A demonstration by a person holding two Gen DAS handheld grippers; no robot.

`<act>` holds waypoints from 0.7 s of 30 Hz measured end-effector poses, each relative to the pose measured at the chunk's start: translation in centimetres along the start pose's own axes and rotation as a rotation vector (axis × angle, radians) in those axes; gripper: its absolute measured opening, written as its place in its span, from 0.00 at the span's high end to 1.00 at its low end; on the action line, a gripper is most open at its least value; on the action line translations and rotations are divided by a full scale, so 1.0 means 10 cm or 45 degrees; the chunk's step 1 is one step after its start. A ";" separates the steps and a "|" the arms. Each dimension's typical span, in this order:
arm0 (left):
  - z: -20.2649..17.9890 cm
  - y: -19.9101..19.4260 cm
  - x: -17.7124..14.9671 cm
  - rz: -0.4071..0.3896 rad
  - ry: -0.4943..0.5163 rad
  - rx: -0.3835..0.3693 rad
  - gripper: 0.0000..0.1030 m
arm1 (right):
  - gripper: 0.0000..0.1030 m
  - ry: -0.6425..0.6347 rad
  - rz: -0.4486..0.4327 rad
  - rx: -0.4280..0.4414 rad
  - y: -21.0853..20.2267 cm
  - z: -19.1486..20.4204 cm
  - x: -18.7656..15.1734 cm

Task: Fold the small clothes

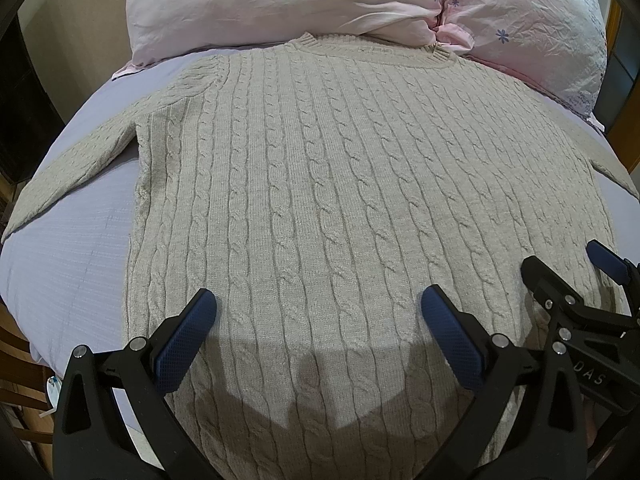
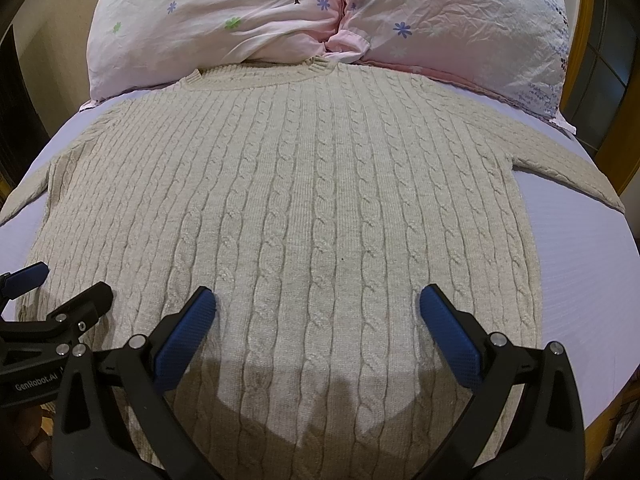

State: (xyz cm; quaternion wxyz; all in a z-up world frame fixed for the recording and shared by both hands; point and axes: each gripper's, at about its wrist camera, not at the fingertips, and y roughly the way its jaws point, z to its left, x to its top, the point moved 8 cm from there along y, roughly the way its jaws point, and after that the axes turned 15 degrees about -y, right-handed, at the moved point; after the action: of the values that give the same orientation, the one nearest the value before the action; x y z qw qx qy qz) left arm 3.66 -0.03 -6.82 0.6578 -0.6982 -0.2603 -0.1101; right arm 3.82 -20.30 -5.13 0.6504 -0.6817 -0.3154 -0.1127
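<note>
A beige cable-knit sweater (image 1: 320, 184) lies flat and spread out on the bed, neck toward the pillows, sleeves out to both sides; it also fills the right wrist view (image 2: 320, 208). My left gripper (image 1: 318, 308) hovers open and empty over the sweater's lower left part. My right gripper (image 2: 318, 304) hovers open and empty over its lower right part. The right gripper also shows at the right edge of the left wrist view (image 1: 568, 276), and the left gripper shows at the left edge of the right wrist view (image 2: 68, 284).
The sweater lies on a pale lilac bedsheet (image 1: 68, 248), also seen in the right wrist view (image 2: 592, 264). Pink floral pillows (image 1: 280, 4) (image 2: 440, 20) sit just beyond the collar. Wooden floor and furniture (image 1: 24, 376) show past the bed's edges.
</note>
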 end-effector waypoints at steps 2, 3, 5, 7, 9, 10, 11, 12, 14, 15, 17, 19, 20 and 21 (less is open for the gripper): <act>0.00 0.00 -0.01 0.004 0.000 0.001 0.01 | 0.02 -0.005 0.001 0.003 0.00 0.00 0.01; 0.00 0.00 -0.01 0.005 -0.001 0.002 0.01 | 0.02 -0.008 0.002 0.006 0.01 0.01 0.02; 0.00 0.01 -0.01 0.006 -0.001 0.004 0.01 | 0.02 -0.019 -0.004 0.014 0.01 0.01 0.00; 0.00 0.01 -0.01 0.007 0.004 0.003 0.01 | 0.02 -0.042 -0.021 0.049 0.00 0.00 0.03; 0.00 0.01 0.00 -0.010 0.013 -0.008 0.01 | 0.02 -0.033 -0.057 0.126 -0.04 -0.12 0.06; 0.00 0.00 0.00 -0.030 0.020 -0.020 0.01 | 0.02 0.017 -0.090 0.156 -0.09 -0.30 0.08; 0.00 0.00 0.01 -0.055 0.025 -0.037 0.01 | 0.02 0.077 -0.121 0.151 -0.14 -0.53 0.09; 0.02 -0.02 0.03 -0.075 0.013 -0.057 0.01 | 0.02 0.149 -0.148 0.123 -0.19 -0.80 0.10; 0.05 -0.05 0.09 -0.094 -0.031 -0.112 0.01 | 0.02 0.393 -0.202 0.003 -0.34 -1.65 0.04; 0.09 -0.07 0.14 -0.113 -0.070 -0.154 0.01 | 0.02 0.531 -0.243 -0.042 -0.42 -2.09 -0.03; 0.19 -0.15 0.28 -0.198 -0.128 -0.191 0.01 | 0.11 0.749 -0.276 -0.109 -0.48 -2.80 -0.20; 0.26 -0.22 0.40 -0.281 -0.142 -0.232 0.01 | 0.30 0.982 -0.238 -0.172 -0.46 -3.50 -0.46; 0.29 -0.27 0.46 -0.323 -0.146 -0.264 0.01 | 0.38 1.067 -0.228 -0.179 -0.43 -3.74 -0.56; 0.32 -0.29 0.51 -0.350 -0.151 -0.286 0.01 | 0.41 1.139 -0.218 -0.183 -0.40 -3.94 -0.64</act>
State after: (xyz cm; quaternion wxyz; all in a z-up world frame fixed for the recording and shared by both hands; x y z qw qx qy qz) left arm 5.86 4.21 -2.10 0.5378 -0.7304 -0.3777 -0.1861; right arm 6.68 -60.02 -0.42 0.6621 -0.5810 -0.0503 -0.4708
